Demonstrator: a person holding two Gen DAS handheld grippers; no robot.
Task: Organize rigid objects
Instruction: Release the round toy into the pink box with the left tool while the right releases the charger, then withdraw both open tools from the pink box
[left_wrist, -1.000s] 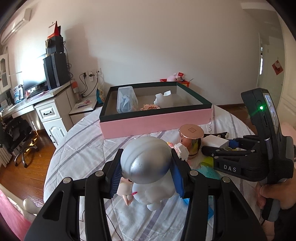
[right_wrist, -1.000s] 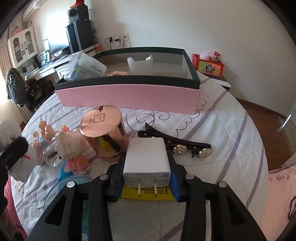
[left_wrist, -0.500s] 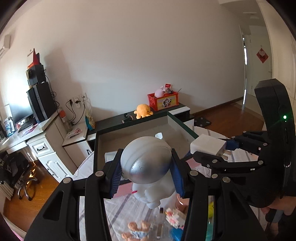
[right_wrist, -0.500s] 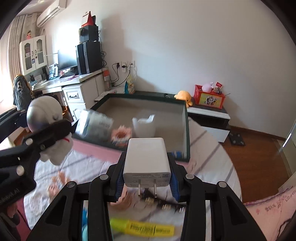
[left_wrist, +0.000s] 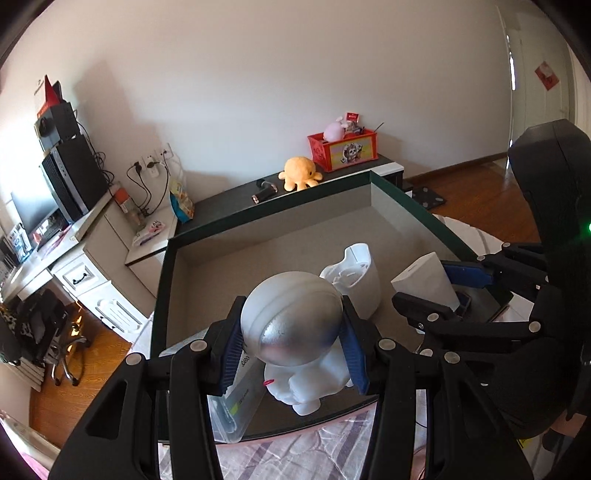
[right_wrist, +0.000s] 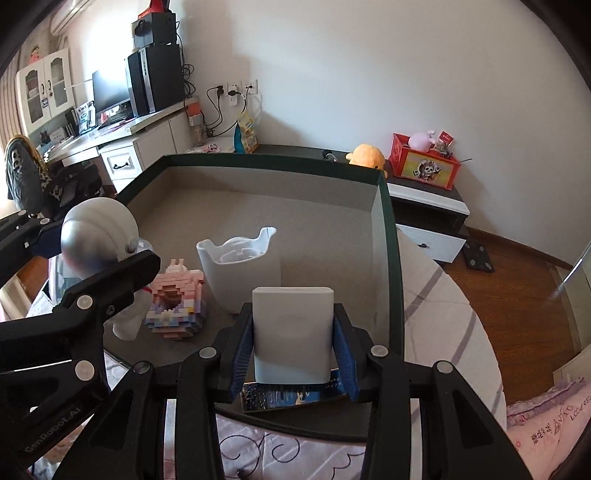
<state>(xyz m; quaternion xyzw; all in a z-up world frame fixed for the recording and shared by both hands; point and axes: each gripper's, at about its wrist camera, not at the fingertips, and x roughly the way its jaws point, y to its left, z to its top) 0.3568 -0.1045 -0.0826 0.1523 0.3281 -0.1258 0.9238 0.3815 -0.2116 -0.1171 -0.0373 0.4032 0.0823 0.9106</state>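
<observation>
My left gripper (left_wrist: 291, 349) is shut on a white astronaut figure with a silver helmet (left_wrist: 291, 325), held over the near part of the open box (left_wrist: 280, 254). The figure also shows in the right wrist view (right_wrist: 98, 236). My right gripper (right_wrist: 291, 349) is shut on a white charger block (right_wrist: 291, 332), held over the box's near right corner; the charger shows in the left wrist view (left_wrist: 424, 282) too. The box (right_wrist: 391, 258) has a dark green rim and a grey floor.
Inside the box are a white plastic holder (right_wrist: 240, 273), a pink brick-built toy (right_wrist: 177, 306), a clear plastic box (left_wrist: 236, 402) and a blue card (right_wrist: 291, 397). The box sits on a striped cloth (right_wrist: 443, 332). A low cabinet with an orange plush (right_wrist: 365, 157) stands behind.
Both grippers have lifted their objects off the table and moved forward over the box. They now tilt down into it.
</observation>
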